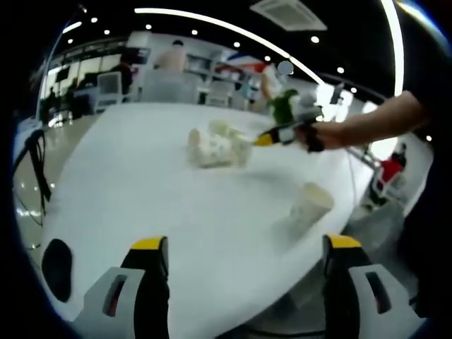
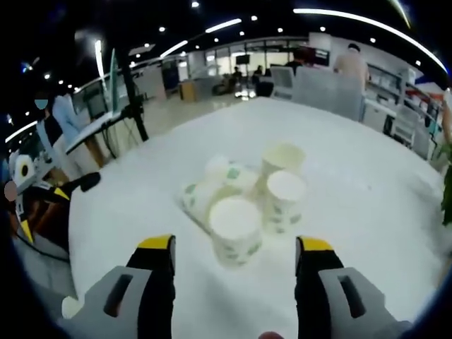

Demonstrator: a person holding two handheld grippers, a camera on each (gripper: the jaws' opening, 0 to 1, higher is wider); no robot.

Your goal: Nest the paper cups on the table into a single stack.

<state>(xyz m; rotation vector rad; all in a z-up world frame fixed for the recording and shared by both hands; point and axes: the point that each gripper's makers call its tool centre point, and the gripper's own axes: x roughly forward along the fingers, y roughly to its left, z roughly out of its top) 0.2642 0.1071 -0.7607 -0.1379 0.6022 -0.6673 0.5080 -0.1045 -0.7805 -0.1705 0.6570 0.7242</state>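
Jaws of the right gripper (image 2: 235, 254) gape wide, empty, before clustered white green-printed paper cups (image 2: 236, 227) on the white desk (image 2: 127, 212); a careless closing could topple neighbours.

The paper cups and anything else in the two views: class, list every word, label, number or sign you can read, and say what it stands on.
None can be read.
Paper cups: green markings on the sides, too blurred to tell whether they are print or pattern.
Lone cup lying near the table edge: no legible marking.
Background shelves and walls: no readable signs.
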